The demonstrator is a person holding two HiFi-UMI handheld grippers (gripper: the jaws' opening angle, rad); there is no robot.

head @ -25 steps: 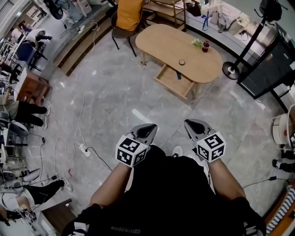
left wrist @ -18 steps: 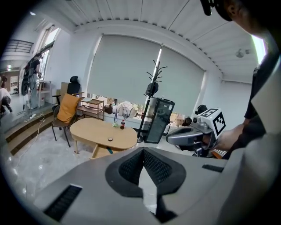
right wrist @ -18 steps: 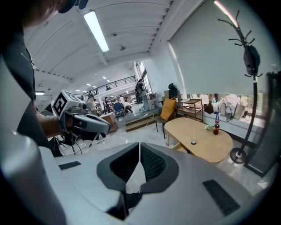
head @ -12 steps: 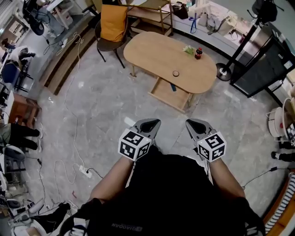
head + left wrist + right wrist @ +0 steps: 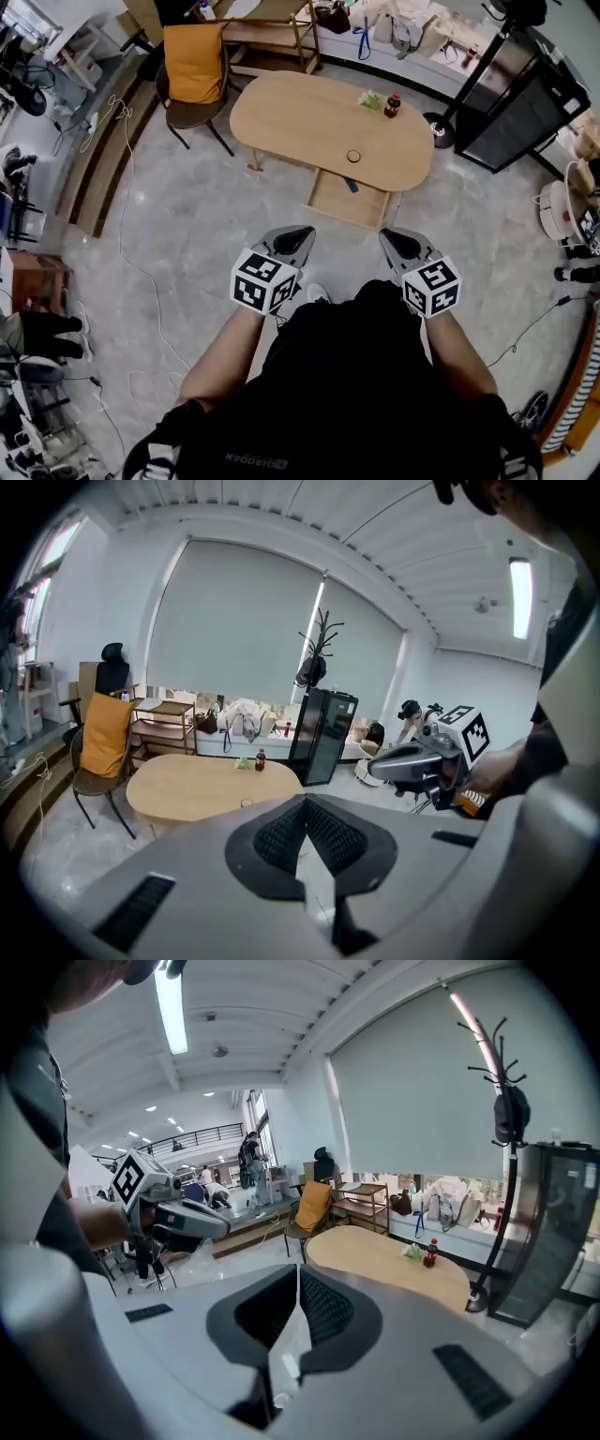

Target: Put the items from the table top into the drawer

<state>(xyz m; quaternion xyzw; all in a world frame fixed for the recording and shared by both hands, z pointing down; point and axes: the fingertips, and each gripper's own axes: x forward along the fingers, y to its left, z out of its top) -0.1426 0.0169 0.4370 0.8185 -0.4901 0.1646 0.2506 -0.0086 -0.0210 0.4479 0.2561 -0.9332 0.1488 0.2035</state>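
Observation:
An oval wooden table point(image 5: 309, 117) stands ahead of me on the grey floor, with its drawer point(image 5: 339, 202) pulled open on the near side. On the table top are a dark bottle with a red cap point(image 5: 393, 105), a green packet point(image 5: 371, 99) and a small round thing point(image 5: 353, 157). A small blue thing point(image 5: 350, 185) lies in the drawer. My left gripper point(image 5: 292, 238) and right gripper point(image 5: 397, 242) are held side by side in front of my body, well short of the table. Both are shut with nothing in them. The bottle point(image 5: 260, 759) point(image 5: 430, 1253) shows in both gripper views.
A chair with an orange cushion point(image 5: 192, 66) stands at the table's far left end. A wooden shelf point(image 5: 267, 33) is behind the table, a coat stand base point(image 5: 439, 127) and a black cabinet point(image 5: 511, 112) to its right. Cables point(image 5: 122, 187) run over the floor at left.
The table and its open drawer have come nearer and moved toward the middle of the head view as I walk up. Both grippers stay shut in front of me.

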